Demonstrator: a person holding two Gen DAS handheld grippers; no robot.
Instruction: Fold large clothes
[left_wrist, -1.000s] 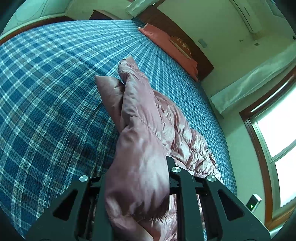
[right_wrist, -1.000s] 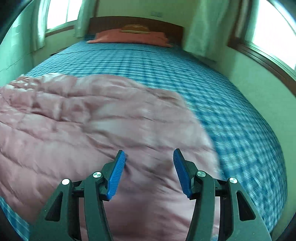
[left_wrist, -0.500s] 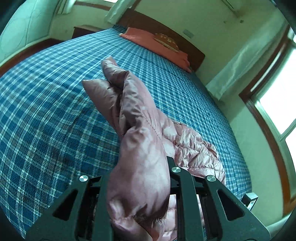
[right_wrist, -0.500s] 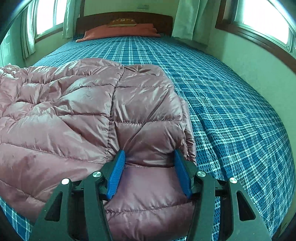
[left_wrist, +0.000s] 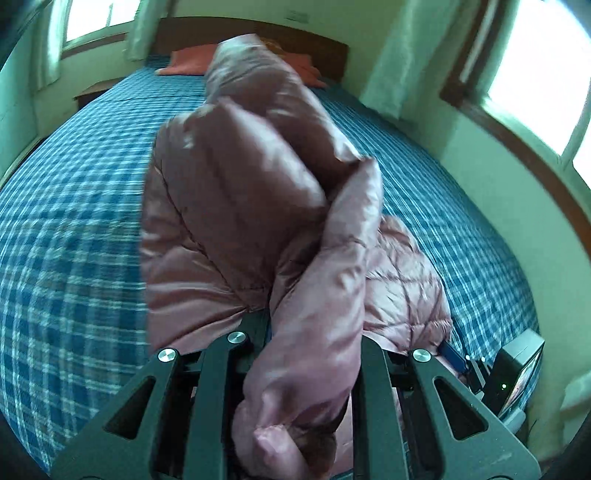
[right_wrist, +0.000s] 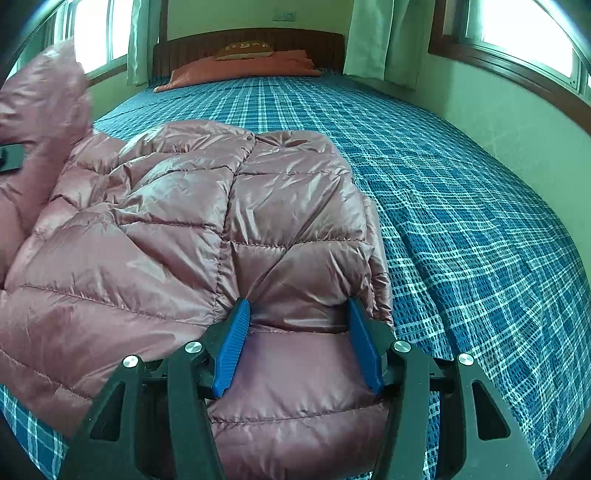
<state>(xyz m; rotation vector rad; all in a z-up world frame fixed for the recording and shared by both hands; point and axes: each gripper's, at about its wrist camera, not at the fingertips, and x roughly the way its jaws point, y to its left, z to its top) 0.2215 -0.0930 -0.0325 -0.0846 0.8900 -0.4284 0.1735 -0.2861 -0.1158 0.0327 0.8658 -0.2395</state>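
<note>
A shiny pink quilted puffer jacket (right_wrist: 207, 229) lies on the blue plaid bed (right_wrist: 461, 221). My left gripper (left_wrist: 310, 332) is shut on a bunched sleeve of the jacket (left_wrist: 258, 177) and holds it lifted above the bed. That lifted part shows at the far left of the right wrist view (right_wrist: 40, 110). My right gripper (right_wrist: 299, 317) is open, its blue pads (right_wrist: 232, 343) resting on the jacket's near right edge, with fabric between the jaws.
An orange pillow (right_wrist: 243, 66) and a wooden headboard (right_wrist: 251, 38) are at the far end of the bed. Windows and curtains line both walls. A small dark device (left_wrist: 517, 373) sits by the bed's right edge.
My left gripper has swung round with the sleeve, lifting it higher toward the bed's middle. The right gripper has settled onto the jacket's near edge and stays open.
</note>
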